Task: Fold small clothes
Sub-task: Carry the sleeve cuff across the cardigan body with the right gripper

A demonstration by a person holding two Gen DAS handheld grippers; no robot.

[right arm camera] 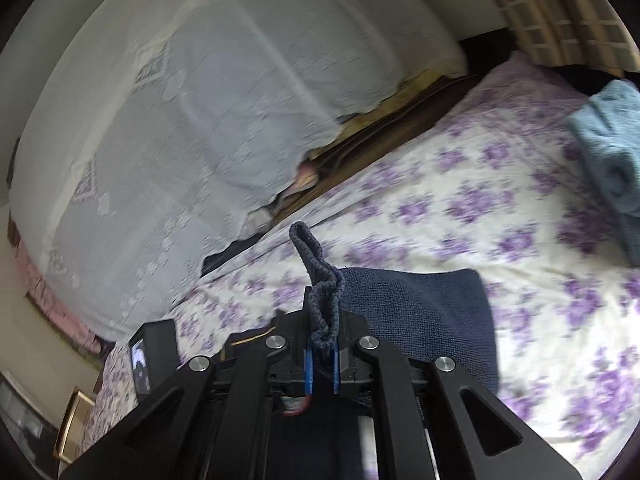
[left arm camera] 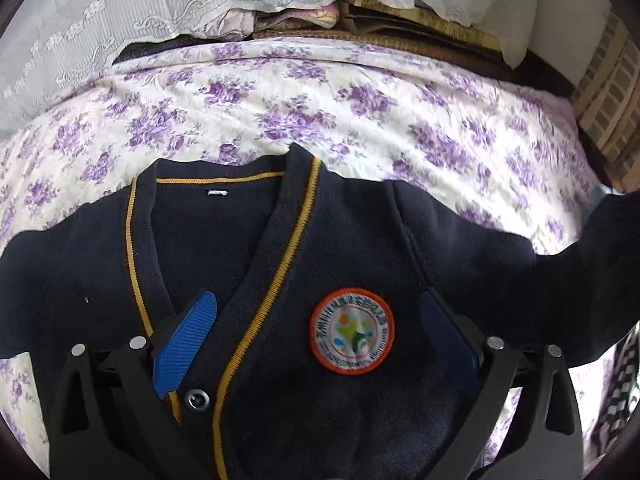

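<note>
Right wrist: fingers (right arm camera: 321,354) pinch cardigan (right arm camera: 416,308) cuff; bedsheet (right arm camera: 480,208) beyond.

The left hand-held gripper (left arm camera: 316,340) points steeply downward with its jaws spread wide; the blue pad of one finger (left arm camera: 186,344) faces inward and the other sits far across, nothing pinched between them. The right hand-held gripper (right arm camera: 322,360) points only slightly below level, rolled to one side, its jaws nearly together and clamped on a fold of dark knit cloth (right arm camera: 320,280).
</note>
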